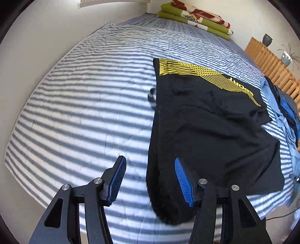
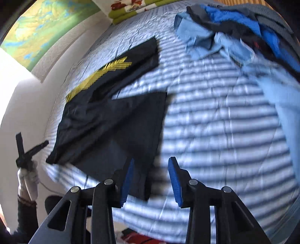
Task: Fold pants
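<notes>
black sport shorts (image 1: 210, 127) with a yellow line pattern lie spread on the striped bed cover (image 1: 75, 112), toward the edge of the bed nearest the wrist cameras. in the right wrist view the two legs are apart, a wedge of cover showing between them, so no fold is made yet. the fabric lies mostly flat with light wrinkles near the waistband.

left gripper (image 1: 150, 180): fingers spread, holding nothing, hovering just over the near edge of the garment, one finger above the cloth and one above bare cover. right gripper (image 2: 151, 180): fingers spread, empty, above the near hem of the leg closest to it. that view is motion-blurred, so contact with the cloth cannot be confirmed.

a heap of blue and dark clothes (image 2: 243, 35) sits well apart at the far side of the bed; a folded green floral blanket (image 1: 195, 16) lies at the head of the bed.

assessment: the step in hand is the approach to a first grasp, ahead of folding one leg over the other. the next move calls for each gripper to descend and pinch an edge on the same side, then carry it across evenly. risk: thin slack fabric may bunch, or the cover may be pinched with it.
</notes>
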Available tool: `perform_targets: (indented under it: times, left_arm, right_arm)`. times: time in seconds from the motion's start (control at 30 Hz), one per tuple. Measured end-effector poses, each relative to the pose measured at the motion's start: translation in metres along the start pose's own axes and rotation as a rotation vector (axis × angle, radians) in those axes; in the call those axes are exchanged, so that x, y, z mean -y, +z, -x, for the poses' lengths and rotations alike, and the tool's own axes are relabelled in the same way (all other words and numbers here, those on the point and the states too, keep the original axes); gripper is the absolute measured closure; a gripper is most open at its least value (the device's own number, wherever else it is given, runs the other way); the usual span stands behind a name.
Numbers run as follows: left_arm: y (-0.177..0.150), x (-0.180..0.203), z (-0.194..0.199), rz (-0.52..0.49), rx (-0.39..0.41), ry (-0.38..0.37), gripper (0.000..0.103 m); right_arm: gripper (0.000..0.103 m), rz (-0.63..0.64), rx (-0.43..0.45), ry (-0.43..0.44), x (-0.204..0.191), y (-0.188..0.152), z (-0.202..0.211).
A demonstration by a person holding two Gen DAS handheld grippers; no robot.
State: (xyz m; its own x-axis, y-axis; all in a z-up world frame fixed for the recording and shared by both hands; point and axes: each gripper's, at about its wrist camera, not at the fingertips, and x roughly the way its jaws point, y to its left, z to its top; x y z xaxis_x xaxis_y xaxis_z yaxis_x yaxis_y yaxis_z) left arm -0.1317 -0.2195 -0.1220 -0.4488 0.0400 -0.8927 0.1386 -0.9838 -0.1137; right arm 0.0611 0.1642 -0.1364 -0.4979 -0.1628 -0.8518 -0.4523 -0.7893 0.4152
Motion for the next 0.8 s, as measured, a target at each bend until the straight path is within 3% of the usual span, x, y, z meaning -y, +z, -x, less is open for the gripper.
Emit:
perform_targets:
  times: [0.2,0.33,0.43,0.5,0.6,0.63,0.67,0.7,0.77,0.8]
  left_arm:
    - [-0.03,0.002,0.017,-0.049,0.022,-0.019,0.045]
    - [-0.046,0.016,0.024,-0.141,0.036,-0.028,0.045]
    - [-0.055,0.028,0.014,-0.209,0.001,-0.012,0.046]
    - [-0.059,0.033,0.002,-0.235,-0.046,-0.008,0.072]
    - [-0.06,0.038,-0.009,-0.242,-0.065,0.042,0.091]
    - [-0.06,0.038,-0.009,-0.221,-0.059,0.037,0.092]
    - [-0.057,0.033,-0.005,-0.187,-0.047,0.023,0.093]
    - [-0.054,0.027,-0.001,-0.151,-0.034,0.018,0.094]
    - [-0.047,0.016,0.009,-0.098,-0.009,0.032,0.095]
    - [-0.044,0.01,0.015,-0.074,0.002,0.034,0.096]
  right_arm:
    - [0.067,0.075,-0.044,-0.014,-0.022,-0.02,-0.022]
    - [0.064,0.098,-0.046,-0.031,-0.029,-0.026,-0.03]
    - [0.062,0.092,-0.054,-0.046,-0.03,-0.03,-0.039]
    - [0.057,0.104,-0.043,-0.054,-0.034,-0.031,-0.042]
    - [0.056,0.139,-0.032,-0.08,-0.045,-0.031,-0.046]
    - [0.056,0.163,-0.03,-0.083,-0.05,-0.032,-0.047]
    - [0.058,0.189,-0.032,-0.094,-0.055,-0.032,-0.049]
    - [0.077,0.22,-0.035,-0.113,-0.061,-0.034,-0.051]
    - [0.1,0.278,-0.057,-0.139,-0.072,-0.035,-0.052]
    - [0.1,0.295,-0.051,-0.139,-0.076,-0.036,-0.048]
